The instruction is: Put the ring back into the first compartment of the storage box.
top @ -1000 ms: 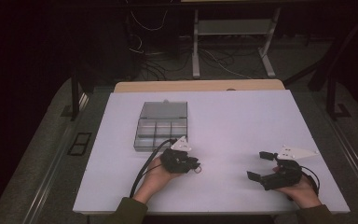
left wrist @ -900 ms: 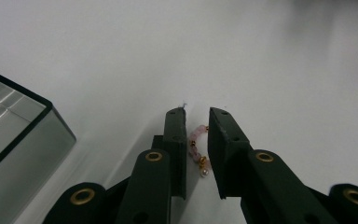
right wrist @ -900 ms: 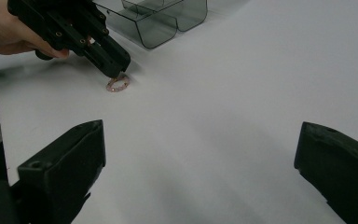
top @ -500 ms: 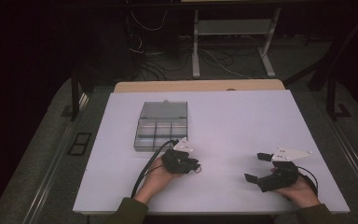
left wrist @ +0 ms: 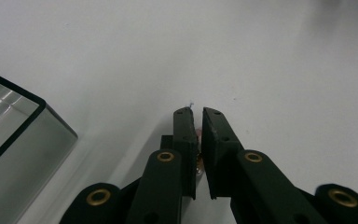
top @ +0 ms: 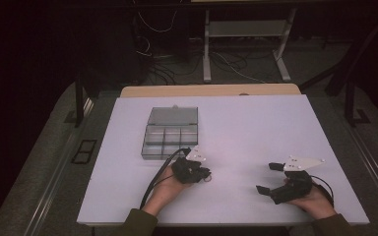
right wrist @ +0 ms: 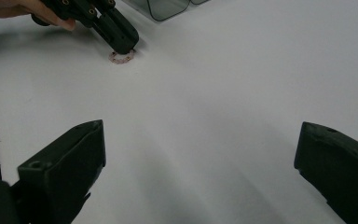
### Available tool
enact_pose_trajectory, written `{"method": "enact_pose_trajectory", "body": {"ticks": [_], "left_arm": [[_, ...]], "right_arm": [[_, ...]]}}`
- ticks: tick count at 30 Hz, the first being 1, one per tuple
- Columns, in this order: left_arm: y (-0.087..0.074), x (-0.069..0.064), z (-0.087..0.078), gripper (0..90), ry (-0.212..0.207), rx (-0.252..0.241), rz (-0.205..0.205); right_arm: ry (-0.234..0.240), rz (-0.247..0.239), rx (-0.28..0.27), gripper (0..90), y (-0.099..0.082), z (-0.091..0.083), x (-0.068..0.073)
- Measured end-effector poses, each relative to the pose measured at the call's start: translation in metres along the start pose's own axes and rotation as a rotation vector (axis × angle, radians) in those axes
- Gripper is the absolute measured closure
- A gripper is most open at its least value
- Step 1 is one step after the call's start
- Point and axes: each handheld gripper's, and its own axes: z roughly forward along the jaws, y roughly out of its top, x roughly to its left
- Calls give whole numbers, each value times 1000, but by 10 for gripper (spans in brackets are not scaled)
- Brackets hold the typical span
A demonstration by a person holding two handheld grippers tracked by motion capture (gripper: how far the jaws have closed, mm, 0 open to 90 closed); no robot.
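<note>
- Right gripper view: a small pinkish beaded ring (right wrist: 120, 57) lies on the white table (right wrist: 223, 93), upper left of the frame, pinched by the left gripper (right wrist: 123, 44).
- Left gripper's jaws have just been closing, nearly together on the ring.
- Right gripper (top: 270, 178), lower right in the high view, gapes wide, holding nothing.
- Clear plastic compartment box (top: 170, 133) sits above the left gripper.

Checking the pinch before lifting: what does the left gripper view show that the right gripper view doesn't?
Left gripper view: the fingers of the left gripper, just closed further, pinching a pink ring close up. Right gripper view: the right gripper wide open, and the ring's loop flat on the white table. Both: that table and the clear box corner.
</note>
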Motion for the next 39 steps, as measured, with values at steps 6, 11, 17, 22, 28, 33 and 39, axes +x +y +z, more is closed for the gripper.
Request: {"method": "enact_pose_trajectory", "body": {"ticks": [6,11,17,22,28,33,39], "left_arm": [[2,-2,0,866,12,12,17],[3,-4,0,872,24,18,45],[1,-1,-2,872,13,7,43],[0,0,-7,872,-1,-18,25],[0,0,-12,872,-22,-50,19],[0,0,-17,871,-44,-82,1],[-1,3,-25,871,-62,-115,-12]], "right_arm": [[-3,9,-4,17,0,-1,0],[-5,4,-2,17,0,-1,0],[-5,8,-4,17,0,-2,0],[-5,7,-3,17,0,-2,0],[-7,7,-6,17,0,-2,0],[-7,7,-5,17,0,-2,0],[-6,5,-5,17,0,-2,0]]}}
